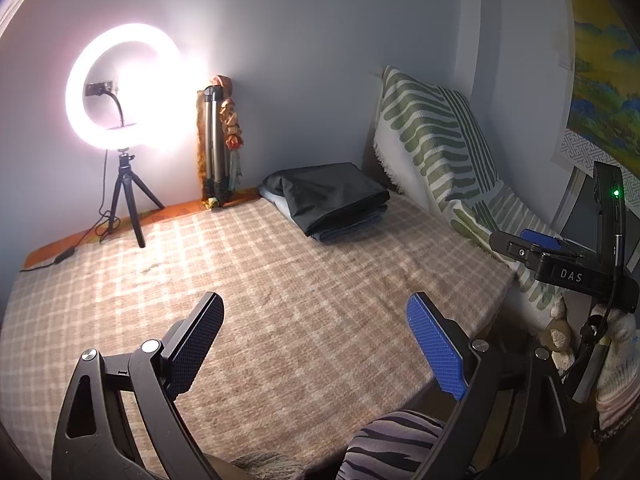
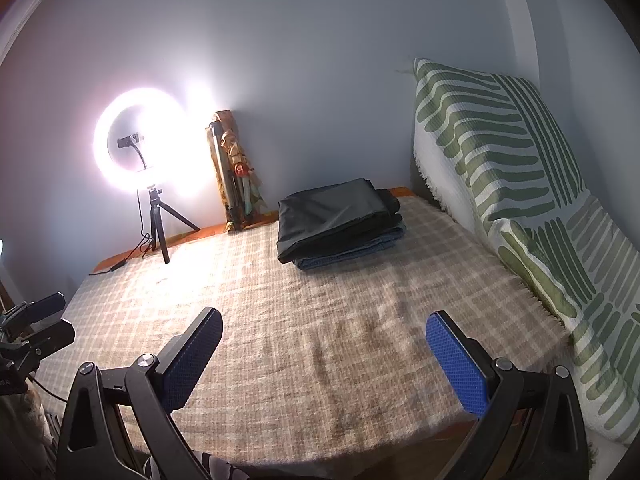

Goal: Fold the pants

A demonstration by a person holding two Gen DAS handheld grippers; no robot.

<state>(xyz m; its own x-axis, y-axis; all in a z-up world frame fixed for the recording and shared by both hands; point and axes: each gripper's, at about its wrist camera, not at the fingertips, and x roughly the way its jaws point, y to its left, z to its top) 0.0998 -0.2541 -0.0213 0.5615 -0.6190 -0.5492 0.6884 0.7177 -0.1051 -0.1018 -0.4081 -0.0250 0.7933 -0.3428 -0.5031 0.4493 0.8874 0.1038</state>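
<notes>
Zebra-striped fabric point(image 1: 394, 436), clearest from left wrist

A dim room lit mainly by a ring light point(image 1: 124, 88) at the far left, blown out to white glare that washes the wall point(image 1: 320, 40) behind it. Its light rakes across the checked blanket point(image 1: 280, 280), fading towards the near edge. The folded pants point(image 1: 332, 196) sit dark with little detail. Both fisheye views curve strongly, with black, softly blurred corners.
</notes>
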